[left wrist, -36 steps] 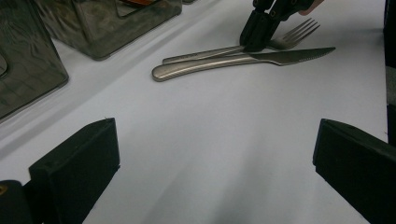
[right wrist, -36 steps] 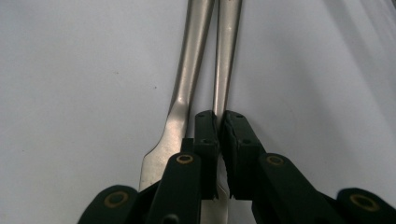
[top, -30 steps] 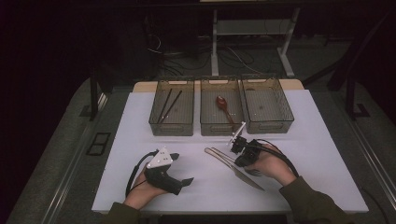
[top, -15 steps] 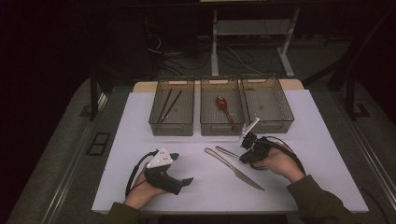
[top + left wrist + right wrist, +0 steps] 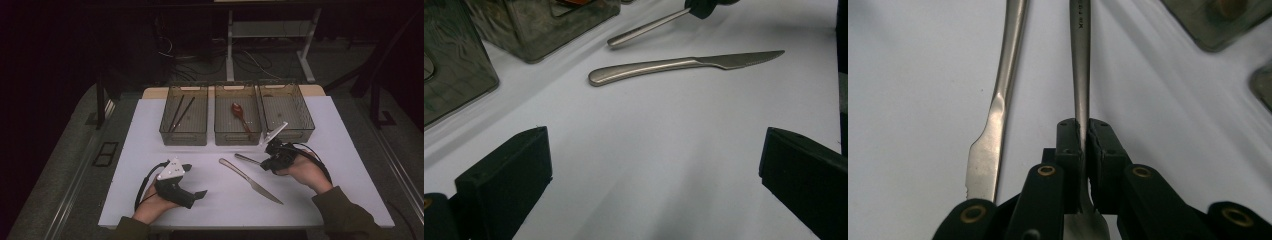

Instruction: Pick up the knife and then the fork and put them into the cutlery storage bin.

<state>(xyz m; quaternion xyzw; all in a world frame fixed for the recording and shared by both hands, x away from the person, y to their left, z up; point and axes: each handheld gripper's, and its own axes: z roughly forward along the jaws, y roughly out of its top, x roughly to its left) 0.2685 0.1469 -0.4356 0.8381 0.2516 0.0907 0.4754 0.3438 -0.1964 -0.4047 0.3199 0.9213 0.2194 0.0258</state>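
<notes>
Fork (image 5: 1079,65) sits clamped in the right tool (image 5: 272,159), handle pointing left over the desk (image 5: 320,200), empty right bin (image 5: 286,106) just behind; left tool (image 5: 192,197) gapes far away.

Steel utensil (image 5: 1080,75) clamped level, beside knife (image 5: 250,181).

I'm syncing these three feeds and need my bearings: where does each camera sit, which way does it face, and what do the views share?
High view: above the person's side of the table, looking forward and down at three bins; both forearms, the left gripper and right gripper show.
Left gripper view: rides the left gripper, looking low across the table between its wide-apart jaws at the knife.
Right gripper view: rides the right gripper, looking along jaws shut on a metal utensil.
Shared: all three show the knife and that utensil.
</notes>
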